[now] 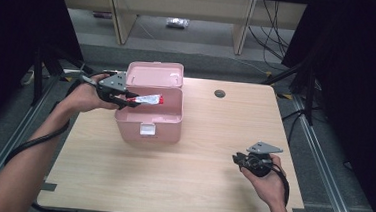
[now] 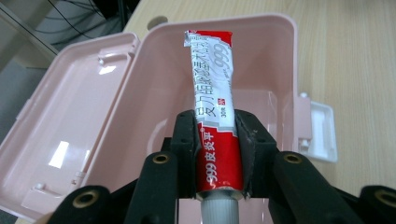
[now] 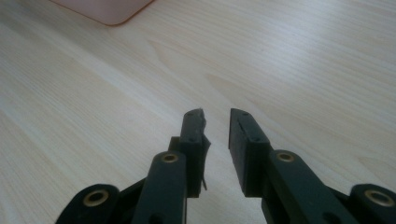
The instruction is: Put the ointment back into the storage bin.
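**Ointment tube held over the open pink box**

We see a pale wooden worktop (image 1: 180, 185) from above, with a person's forearms coming in from the near edge. Each hand holds a black two-jaw tool.

The left hand-held gripper (image 2: 217, 140) is pinching a red and white tube (image 2: 212, 93) near its cap end. In the left gripper view the jaws press on both sides of the tube, the grey cap points back toward the camera, and the crimped end points away. The tube carries printed characters and the digits 999. It hangs above the open cavity of a pink plastic box (image 1: 167, 122) and does not touch the box's floor.

The box stands toward the far left part of the worktop. Its lid (image 1: 155, 74) is swung open and stands up behind it, and a white latch (image 1: 147, 129) sits on its front wall.

The right hand-held gripper (image 3: 216, 126) is well apart from the box, near the right front of the worktop. Its jaws are spread a little, with a narrow gap between them and nothing in it. In the right gripper view, one corner of the pink box shows at the top edge.

A small round hole (image 1: 220, 93) is set in the worktop to the right of the lid.
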### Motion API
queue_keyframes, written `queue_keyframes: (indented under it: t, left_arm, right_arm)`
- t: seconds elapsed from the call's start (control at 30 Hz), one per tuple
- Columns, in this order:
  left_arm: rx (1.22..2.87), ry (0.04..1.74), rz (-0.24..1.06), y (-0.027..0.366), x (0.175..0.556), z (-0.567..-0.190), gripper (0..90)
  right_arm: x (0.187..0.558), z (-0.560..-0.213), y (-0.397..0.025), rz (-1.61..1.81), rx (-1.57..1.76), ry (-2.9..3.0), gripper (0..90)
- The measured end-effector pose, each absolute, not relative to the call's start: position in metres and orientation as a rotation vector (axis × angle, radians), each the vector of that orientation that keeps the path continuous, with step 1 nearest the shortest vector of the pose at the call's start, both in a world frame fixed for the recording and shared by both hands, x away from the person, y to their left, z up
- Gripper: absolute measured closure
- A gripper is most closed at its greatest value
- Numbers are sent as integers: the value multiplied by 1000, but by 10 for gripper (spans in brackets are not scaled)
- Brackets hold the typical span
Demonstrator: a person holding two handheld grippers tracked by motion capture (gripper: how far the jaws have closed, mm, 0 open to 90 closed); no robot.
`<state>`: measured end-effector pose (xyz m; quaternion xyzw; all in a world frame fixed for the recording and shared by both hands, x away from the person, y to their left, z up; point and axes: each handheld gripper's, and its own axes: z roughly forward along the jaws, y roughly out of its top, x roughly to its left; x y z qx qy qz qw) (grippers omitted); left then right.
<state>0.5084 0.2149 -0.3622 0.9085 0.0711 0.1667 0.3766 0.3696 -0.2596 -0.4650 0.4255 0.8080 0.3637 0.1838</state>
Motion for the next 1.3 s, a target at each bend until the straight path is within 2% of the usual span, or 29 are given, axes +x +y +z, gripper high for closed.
queue_keyframes:
  t: [0.37,0.87,1.3]
  left_arm:
    - [2469,148,395,209,518,-358,706]
    - [2557,124,278,198,522,-368,706]
    - [2594,135,228,191,527,-378,706]
  right_arm:
    - [372,-465,-257,1035,1201,2306,755]
    - [376,-467,-255,1048,1162,2310,755]
    - [374,-466,-255,1042,1203,2297,753]
